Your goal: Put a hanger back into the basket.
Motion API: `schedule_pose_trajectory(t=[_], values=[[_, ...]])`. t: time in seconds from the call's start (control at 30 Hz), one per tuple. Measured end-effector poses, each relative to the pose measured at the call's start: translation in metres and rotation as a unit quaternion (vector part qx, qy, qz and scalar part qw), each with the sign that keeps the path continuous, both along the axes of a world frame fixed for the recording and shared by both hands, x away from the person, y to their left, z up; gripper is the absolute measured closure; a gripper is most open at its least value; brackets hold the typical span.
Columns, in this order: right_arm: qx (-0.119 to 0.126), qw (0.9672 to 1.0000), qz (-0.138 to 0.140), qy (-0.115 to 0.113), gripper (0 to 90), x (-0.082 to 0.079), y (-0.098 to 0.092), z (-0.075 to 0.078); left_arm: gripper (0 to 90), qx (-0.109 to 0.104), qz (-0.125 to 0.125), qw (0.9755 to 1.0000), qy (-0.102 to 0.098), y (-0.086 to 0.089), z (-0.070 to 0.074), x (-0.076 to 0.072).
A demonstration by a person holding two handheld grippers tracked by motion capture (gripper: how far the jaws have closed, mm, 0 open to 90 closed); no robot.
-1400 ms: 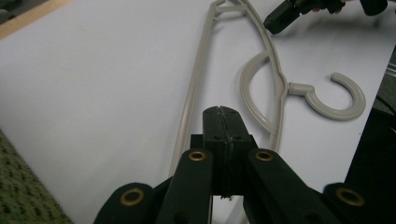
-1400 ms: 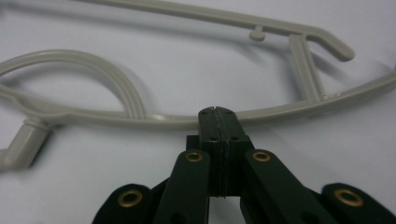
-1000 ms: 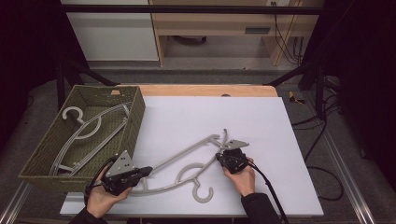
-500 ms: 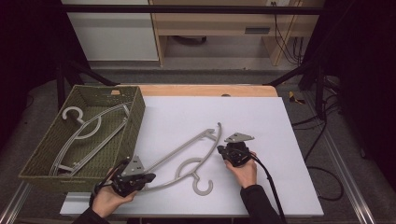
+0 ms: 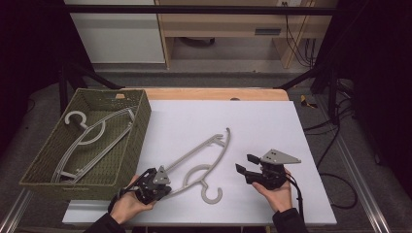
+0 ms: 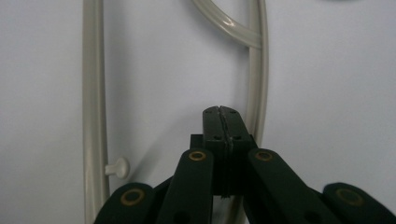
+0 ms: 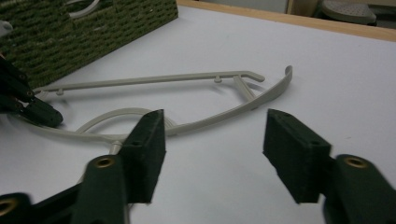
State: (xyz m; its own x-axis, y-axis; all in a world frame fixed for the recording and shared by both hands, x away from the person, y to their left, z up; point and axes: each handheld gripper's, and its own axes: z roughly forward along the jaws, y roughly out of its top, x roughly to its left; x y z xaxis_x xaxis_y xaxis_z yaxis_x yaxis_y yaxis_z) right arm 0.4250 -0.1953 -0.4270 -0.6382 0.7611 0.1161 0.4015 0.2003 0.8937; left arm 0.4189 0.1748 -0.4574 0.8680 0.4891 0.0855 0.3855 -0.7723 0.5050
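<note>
- Your left gripper (image 5: 163,184) sits at the lower left of the high view, in your left hand (image 5: 127,204). Its jaws are pressed tight together, and from the high view they appear to pinch the near end of the hanger (image 5: 204,158); in the left gripper view the closed tips lie just beside one grey bar of it (image 6: 256,93).
- Your right gripper (image 5: 247,165) is at the lower right, held in your right hand (image 5: 278,196). Its jaws have just been opening and now stand apart with nothing between them; the hanger lies beyond them on the table (image 7: 196,123).
- The hanger stretches across the white table (image 5: 272,126) from lower left toward the centre, its hook (image 5: 212,194) nearest you.
- Farther off, at the left, the green basket (image 5: 138,131) holds more hangers (image 5: 92,133).
</note>
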Motion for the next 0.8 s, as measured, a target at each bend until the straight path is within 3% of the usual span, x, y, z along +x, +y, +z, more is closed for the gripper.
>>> schedule_pose_trajectory(t=[0.17,0.23,0.37,0.53,0.57,0.8], values=[[0.011,0.9998,-0.014,-0.005,27.2,-0.006,-0.01,-0.001,90.0,-0.004,-0.021,0.9997,0.008,-0.015,0.0,-0.005],[0.012,0.9999,-0.012,-0.001,26.6,-0.009,-0.011,-0.003,90.0,0.003,-0.027,0.9996,-0.002,-0.025,0.0,-0.009],[0.006,1.0,-0.003,0.005,25.1,-0.012,-0.01,-0.004,90.0,0.009,-0.041,0.9991,-0.003,-0.047,0.0,-0.014],[0.007,0.9999,0.005,0.006,24.7,-0.014,-0.007,-0.003,90.0,-0.001,-0.054,0.9985,0.004,-0.07,0.0,-0.018],[0.005,0.9999,0.007,0.007,24.4,-0.014,-0.007,-0.003,90.0,-0.009,-0.057,0.9982,0.014,-0.074,-0.001,-0.018],[-0.004,0.9998,0.006,0.016,25.2,-0.01,-0.002,-0.007,90.0,-0.027,-0.06,0.9977,0.015,-0.099,-0.002,-0.021]])
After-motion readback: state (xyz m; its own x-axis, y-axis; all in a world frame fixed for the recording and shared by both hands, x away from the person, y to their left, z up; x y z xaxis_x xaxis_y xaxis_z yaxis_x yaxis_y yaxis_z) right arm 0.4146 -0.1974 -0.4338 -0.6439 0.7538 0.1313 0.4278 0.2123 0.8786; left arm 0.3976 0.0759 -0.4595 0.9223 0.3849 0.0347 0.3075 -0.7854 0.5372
